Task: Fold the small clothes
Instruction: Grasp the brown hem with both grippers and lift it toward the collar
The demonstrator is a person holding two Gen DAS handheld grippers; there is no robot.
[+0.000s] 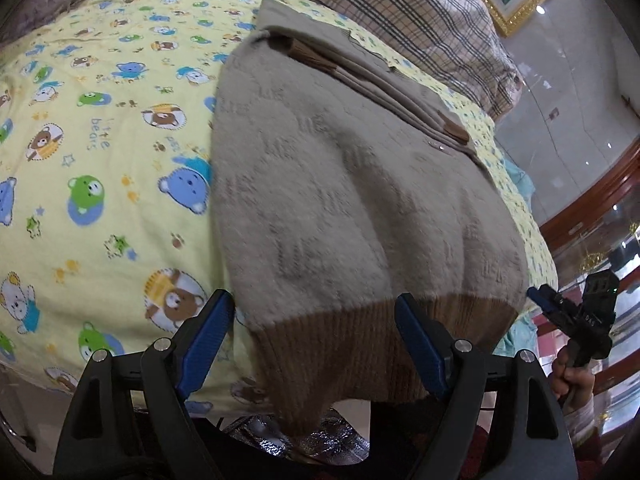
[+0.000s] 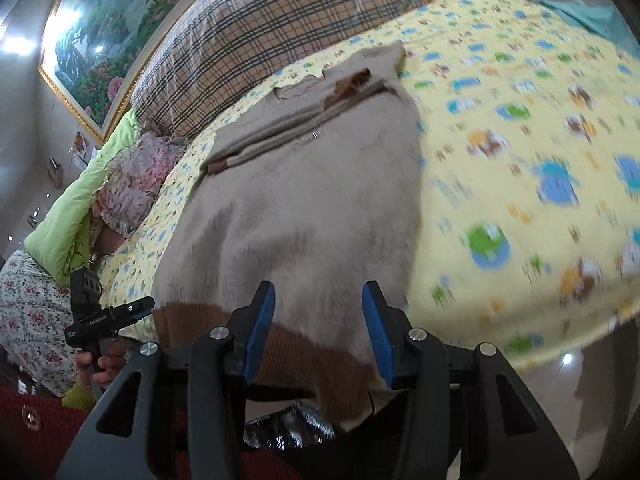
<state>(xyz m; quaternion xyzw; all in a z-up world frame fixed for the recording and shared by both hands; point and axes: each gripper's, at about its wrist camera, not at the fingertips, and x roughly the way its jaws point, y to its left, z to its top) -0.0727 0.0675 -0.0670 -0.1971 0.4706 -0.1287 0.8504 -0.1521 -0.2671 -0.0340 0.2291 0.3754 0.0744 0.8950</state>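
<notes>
Beige sweater flat on bear-print blanket, sleeves folded, brown hem overhanging; both claws apart, empty.

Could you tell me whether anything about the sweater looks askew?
Yes: the beige sweater lies on the yellow bear-print sheet, but its brown ribbed hem hangs off the bed's near edge.

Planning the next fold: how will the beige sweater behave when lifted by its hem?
The sweater will probably flop: its ribbed hem already droops over the bed edge. The fuzzy knit likely grips well. The folded sleeves may slide off.
</notes>
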